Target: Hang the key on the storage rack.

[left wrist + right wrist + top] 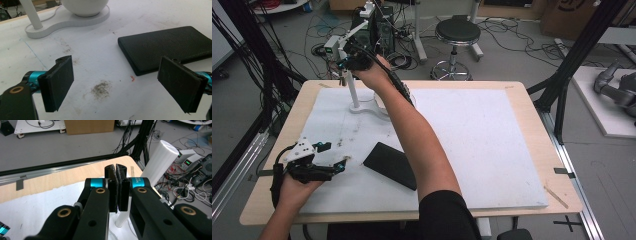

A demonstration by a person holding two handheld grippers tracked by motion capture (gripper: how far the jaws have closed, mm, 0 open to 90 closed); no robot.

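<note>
A: Start at the near edge. What is the left gripper (329,156) doing?

B: It rests low over the white mat (492,150) at the near left, jaws spread wide with nothing between them. In the left gripper view the bare, stained mat shows between the two pads.

A: And the black wallet (390,165)?

B: Lying flat on the mat just to the right of that gripper, apart from it. Its long axis runs on a slant, from the upper left down toward the person's right arm (422,145). From the left gripper's own camera the wallet (167,47) sits ahead and to the right, its near corner not far from the right-hand pad.

A: So the left hand is the closer one?

B: Clearly. The right arm passes over the wallet's far end, but the right gripper (343,64) is well away at the far left of the table.

A: What is it holding there?

B: Nothing. In the right gripper view its pads are pressed flat together, empty. It hovers by the top of the white post (351,90) of the lamp stand (364,107), with the post (160,161) just to its right.

A: Then the wallet would be the left hand's to reach?

B: I'd judge so: a short move rightward, turned to meet the wallet across its narrow width.
</note>
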